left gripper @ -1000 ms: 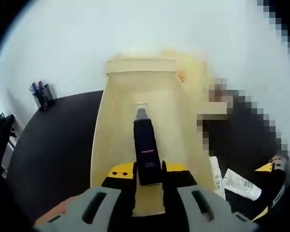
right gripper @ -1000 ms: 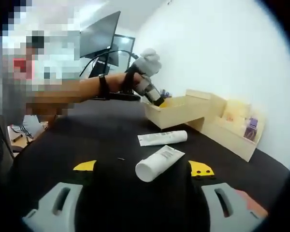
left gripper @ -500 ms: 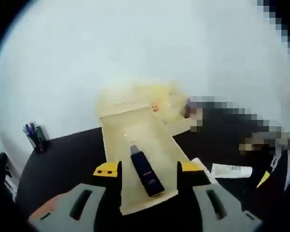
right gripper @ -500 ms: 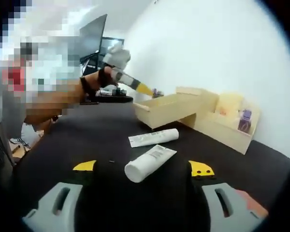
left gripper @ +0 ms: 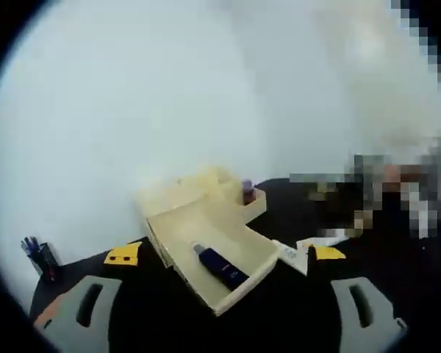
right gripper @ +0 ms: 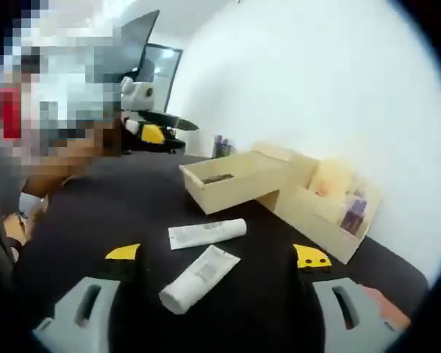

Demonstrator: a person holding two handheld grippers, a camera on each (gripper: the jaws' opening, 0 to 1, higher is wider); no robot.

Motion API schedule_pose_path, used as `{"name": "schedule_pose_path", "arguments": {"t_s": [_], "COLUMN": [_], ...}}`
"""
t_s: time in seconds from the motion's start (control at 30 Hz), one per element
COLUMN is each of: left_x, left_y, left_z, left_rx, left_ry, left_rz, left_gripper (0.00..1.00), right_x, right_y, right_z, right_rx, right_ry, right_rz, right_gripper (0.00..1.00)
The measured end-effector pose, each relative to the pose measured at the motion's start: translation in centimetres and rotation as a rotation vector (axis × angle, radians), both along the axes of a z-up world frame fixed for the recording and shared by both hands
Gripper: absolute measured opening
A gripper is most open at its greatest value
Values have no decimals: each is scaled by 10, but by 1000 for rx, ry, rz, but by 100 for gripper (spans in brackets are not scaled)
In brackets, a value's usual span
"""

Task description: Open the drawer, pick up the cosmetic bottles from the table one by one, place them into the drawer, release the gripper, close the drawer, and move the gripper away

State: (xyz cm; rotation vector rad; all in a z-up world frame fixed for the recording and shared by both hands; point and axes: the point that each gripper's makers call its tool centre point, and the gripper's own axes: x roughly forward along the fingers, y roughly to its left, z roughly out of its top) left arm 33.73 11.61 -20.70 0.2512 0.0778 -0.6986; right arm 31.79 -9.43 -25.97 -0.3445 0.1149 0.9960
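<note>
Presently: one dark bottle lying flat in the open drawer, ahead of and between the jaws of the left tongs, which stand wide apart and hold nothing. Two white tubes on the black table: near tube between the jaws of the right tongs, cap end toward them; far tube just beyond it, lying crosswise, the two near each other but apart. Right tongs likewise spread, holding nothing. Drawer seen in the right gripper view ahead and beyond the tubes, pulled out from a wooden organiser. Pen cup far left of the left tongs. Handling, judged: tubes look light, soft-walled plastic, smooth and liable to roll or squash; best taken across the middle of the body, or nearer the stiffer cap end, with moderate squeeze. Bottle looks rigid and needs no further hold. Change from a second ago: the left tongs then clamped the bottle over the drawer; they have since released it and drawn back, so the drawer sits smaller and farther off. Right tongs have shifted little, the tubes unmoved on the table.
</note>
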Motion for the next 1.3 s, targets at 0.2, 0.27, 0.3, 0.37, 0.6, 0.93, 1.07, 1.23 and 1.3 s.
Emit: {"name": "schedule_pose_path", "arguments": {"t_s": [0.2,0.27,0.3,0.37,0.6,0.93,1.07,1.23,1.3], "left_x": [-8,-3,-2,-1,-5,-6,-1,3,4], "left_y": [6,6,7,9,3,7,11,14,14], "left_z": [-44,-48,-51,-53,-58,-82,-88,-90,-91], "left_rx": [127,137,142,141,58,39,34,56,60], "left_ry": [117,119,127,128,159,219,224,216,219], "left_rz": [-67,-59,-57,-59,-74,-77,-62,-36,-35], "left_gripper": [96,96,96,96,93,96,96,93,93], "right_x": [12,13,16,18,24,57,62,67,67], "right_y": [10,16,18,23,34,61,73,84,88], "right_z": [9,8,7,7,8,49,39,24,16], "right_rx": [-97,-122,-140,-163,-233,-218,-282,-328,-342], "right_ry": [10,17,20,12,-3,-53,-60,-80,-68], "right_rz": [-25,-22,-26,-26,-16,-11,10,22,33], "right_gripper": [78,80,80,81,87,93,91,91,92]}}
